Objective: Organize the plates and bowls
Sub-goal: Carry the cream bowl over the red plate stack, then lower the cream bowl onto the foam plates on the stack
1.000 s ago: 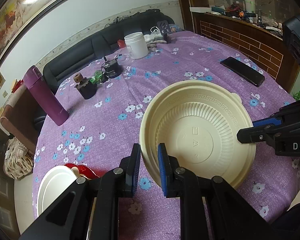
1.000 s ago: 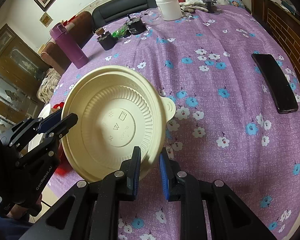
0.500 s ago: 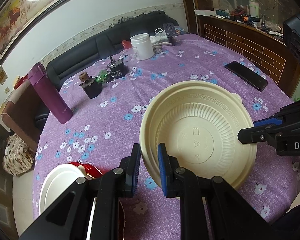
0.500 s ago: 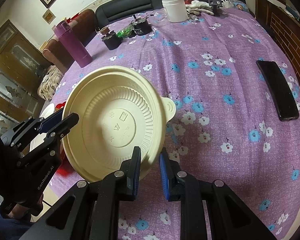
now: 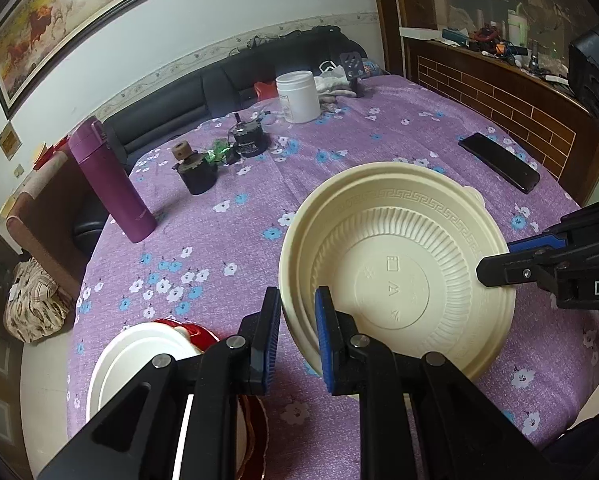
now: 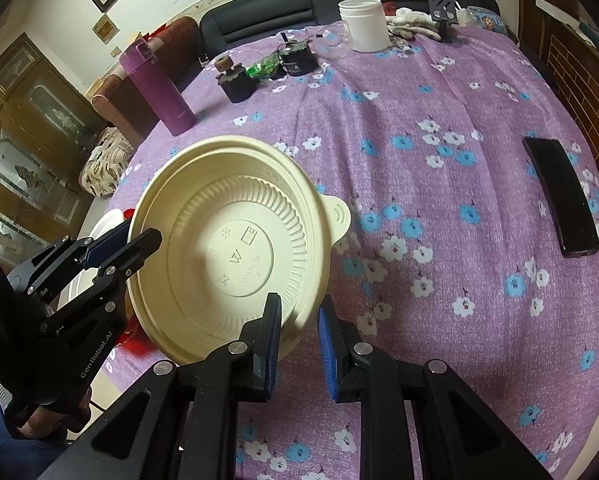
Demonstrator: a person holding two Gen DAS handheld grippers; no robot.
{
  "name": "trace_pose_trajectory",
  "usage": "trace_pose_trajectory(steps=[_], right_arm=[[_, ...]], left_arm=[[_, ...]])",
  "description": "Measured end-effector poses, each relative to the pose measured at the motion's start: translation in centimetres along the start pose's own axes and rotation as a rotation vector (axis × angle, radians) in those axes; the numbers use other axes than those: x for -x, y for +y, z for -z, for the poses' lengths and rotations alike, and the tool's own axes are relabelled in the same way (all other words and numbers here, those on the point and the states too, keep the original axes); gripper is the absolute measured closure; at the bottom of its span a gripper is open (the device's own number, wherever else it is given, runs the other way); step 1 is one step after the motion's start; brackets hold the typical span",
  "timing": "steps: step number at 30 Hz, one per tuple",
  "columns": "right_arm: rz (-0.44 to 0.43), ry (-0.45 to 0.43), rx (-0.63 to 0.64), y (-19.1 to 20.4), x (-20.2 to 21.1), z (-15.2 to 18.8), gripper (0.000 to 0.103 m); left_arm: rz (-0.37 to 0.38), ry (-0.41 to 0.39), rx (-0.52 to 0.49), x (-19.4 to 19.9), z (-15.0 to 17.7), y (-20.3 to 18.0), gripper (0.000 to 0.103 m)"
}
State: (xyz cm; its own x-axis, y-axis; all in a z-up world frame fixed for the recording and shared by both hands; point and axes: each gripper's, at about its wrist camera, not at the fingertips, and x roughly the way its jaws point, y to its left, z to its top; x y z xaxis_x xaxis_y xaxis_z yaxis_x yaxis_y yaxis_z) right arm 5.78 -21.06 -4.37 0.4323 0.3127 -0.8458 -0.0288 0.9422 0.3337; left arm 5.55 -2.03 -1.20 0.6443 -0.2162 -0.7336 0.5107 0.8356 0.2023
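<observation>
A: Listing item one: cream bowl [image 5: 395,264], tilted, lifted above the purple cloth [image 5: 227,184], inside facing both cameras.

B: Grips?

A: Left gripper [image 5: 297,334] pinched tight on the near rim; right gripper [image 6: 299,338] pinched tight on the opposite rim.

B: Other stock?

A: White plate [image 5: 139,354] over a red dish [image 5: 203,334] at the table's near-left edge. Flask [image 5: 111,180], white jar [image 5: 298,97], phone [image 5: 499,162] further off.

A white wall [image 5: 219,12] carries a framed horse painting [image 5: 71,12] with a light glare on it. A black sofa [image 5: 187,92] stands behind the tabletop's far edge. At left is a wooden glass-door cabinet [image 6: 27,128]; at right, a brick-pattern counter [image 5: 499,96].
</observation>
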Motion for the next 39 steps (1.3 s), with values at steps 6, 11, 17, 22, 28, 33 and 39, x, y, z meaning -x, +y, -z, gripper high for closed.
trace_pose_trajectory(steps=[6, 11, 17, 22, 28, 33, 39], right_arm=[[-0.013, -0.005, 0.027, 1.2, 0.1, -0.7, 0.083], [-0.029, -0.008, 0.05, 2.5, 0.0, -1.3, 0.083], [-0.045, -0.003, 0.078, 3.9, -0.2, -1.8, 0.083], [-0.056, -0.004, 0.106, 5.2, -0.1, -2.4, 0.083], [-0.073, 0.001, 0.128, 6.5, 0.0, -2.8, 0.083], [-0.092, 0.011, 0.148, 7.9, -0.2, -3.2, 0.083], [-0.129, 0.027, 0.182, 10.2, -0.3, -3.7, 0.083]], left_arm=[[-0.014, -0.013, 0.033, 0.8, -0.1, 1.5, 0.086], [-0.031, -0.019, 0.061, 1.4, 0.0, 2.7, 0.086], [-0.051, -0.023, 0.09, 2.1, 0.4, 4.1, 0.086], [-0.066, -0.027, 0.12, 2.5, 0.7, 5.3, 0.086], [-0.084, -0.031, 0.15, 3.2, 1.1, 6.6, 0.086], [-0.1, -0.032, 0.179, 3.7, 1.5, 7.9, 0.086], [-0.127, -0.03, 0.231, 4.6, 2.2, 10.1, 0.086]])
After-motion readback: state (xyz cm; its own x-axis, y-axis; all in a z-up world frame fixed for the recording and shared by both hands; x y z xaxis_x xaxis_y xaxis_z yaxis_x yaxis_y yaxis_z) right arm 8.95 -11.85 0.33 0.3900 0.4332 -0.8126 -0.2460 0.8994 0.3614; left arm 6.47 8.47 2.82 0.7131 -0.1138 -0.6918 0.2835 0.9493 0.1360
